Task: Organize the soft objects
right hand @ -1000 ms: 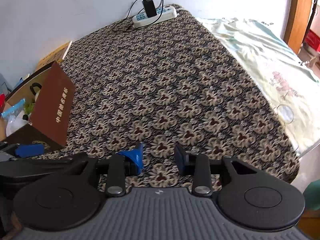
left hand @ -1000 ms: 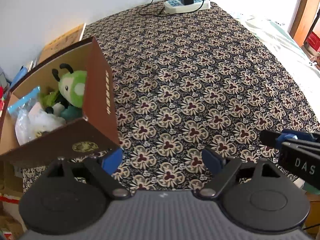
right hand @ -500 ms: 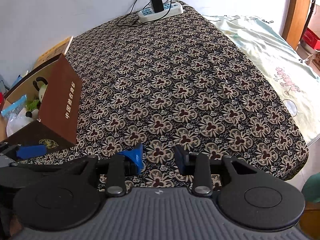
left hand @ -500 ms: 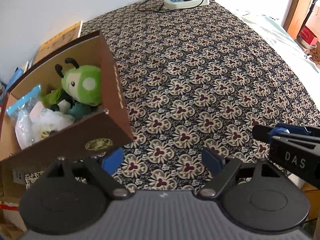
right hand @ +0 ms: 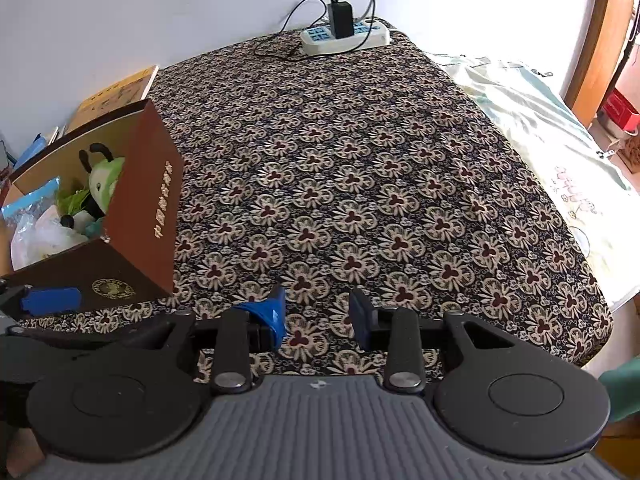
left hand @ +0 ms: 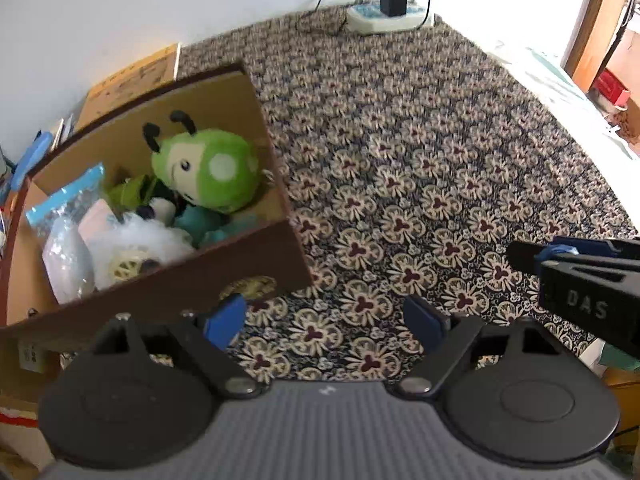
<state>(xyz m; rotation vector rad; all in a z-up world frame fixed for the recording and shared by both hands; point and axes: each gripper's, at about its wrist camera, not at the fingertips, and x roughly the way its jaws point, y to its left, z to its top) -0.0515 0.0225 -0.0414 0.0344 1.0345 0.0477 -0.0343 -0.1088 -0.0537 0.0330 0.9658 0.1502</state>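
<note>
Two empty spread grippers, left [left hand: 324, 320], right [right hand: 318, 314], one green plush [left hand: 204, 172], one box [left hand: 256, 276]

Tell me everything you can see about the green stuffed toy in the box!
The green plush toy looks soft and fuzzy, with a round green head, a pale face, a black eye, a white spot and two black antennae. It lies tilted inside the brown cardboard box, leaning against the box's right inner wall. Its head rests on other soft things: something teal and a white fluffy bundle. Neither gripper touches it.
</note>
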